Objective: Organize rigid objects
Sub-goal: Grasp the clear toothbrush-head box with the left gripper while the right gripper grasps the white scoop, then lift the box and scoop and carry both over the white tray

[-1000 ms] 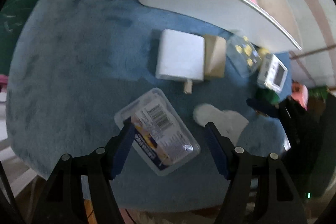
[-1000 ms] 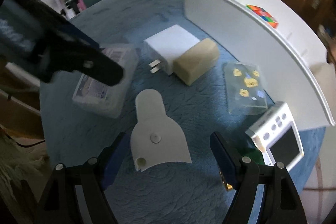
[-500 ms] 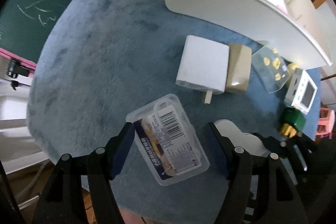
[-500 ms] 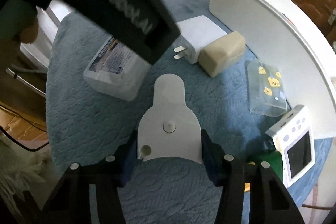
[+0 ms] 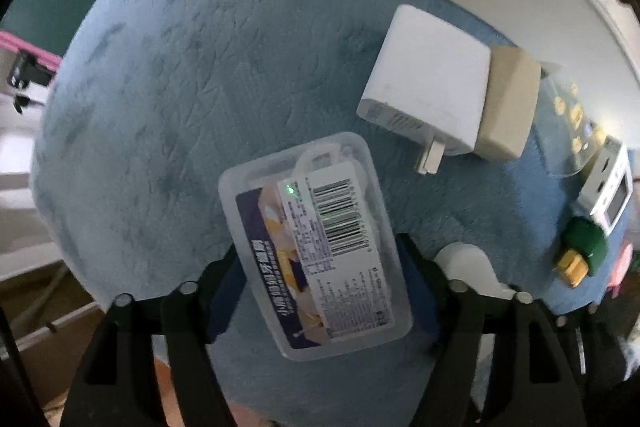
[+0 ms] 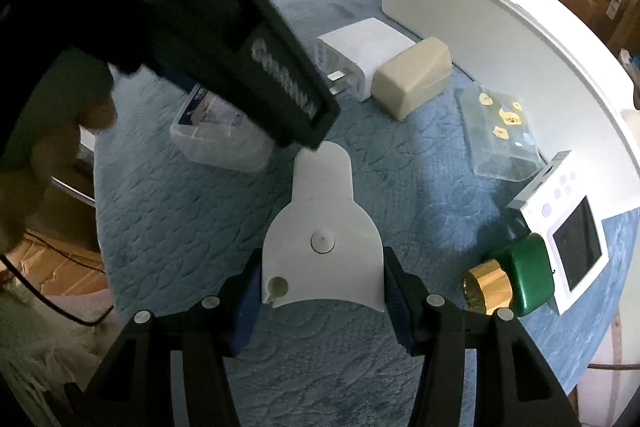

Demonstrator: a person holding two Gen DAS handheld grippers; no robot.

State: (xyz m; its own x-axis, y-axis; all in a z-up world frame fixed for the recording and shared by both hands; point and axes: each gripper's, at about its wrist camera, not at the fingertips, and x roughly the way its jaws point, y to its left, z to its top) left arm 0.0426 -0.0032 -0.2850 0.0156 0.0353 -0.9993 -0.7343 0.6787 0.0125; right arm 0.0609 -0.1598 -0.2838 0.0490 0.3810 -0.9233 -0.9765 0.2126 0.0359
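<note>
On the blue quilted tabletop (image 5: 192,87) lies a clear plastic box (image 5: 320,247) with a barcode label. My left gripper (image 5: 320,291) points straight down over it, one finger on each side of the box, open. In the right wrist view the same box (image 6: 216,135) is half hidden behind the left gripper's black body (image 6: 240,47). My right gripper (image 6: 322,291) is shut on the wide end of a flat white bell-shaped plastic piece (image 6: 320,219), which rests on the cloth. That piece (image 5: 468,263) also shows just right of the left gripper.
A long white bin (image 6: 500,39) curves along the far side. In front of it lie a white plug charger (image 6: 368,47), a beige block (image 6: 412,79), a clear packet with yellow stickers (image 6: 500,135), a white screen device (image 6: 568,239) and a green gold-capped bottle (image 6: 516,279). A hand (image 6: 60,115) is at left.
The left gripper has come down and rolled, so its fingers now straddle the clear box. The right gripper's jaws have come in onto the white piece and moved slightly with it.
</note>
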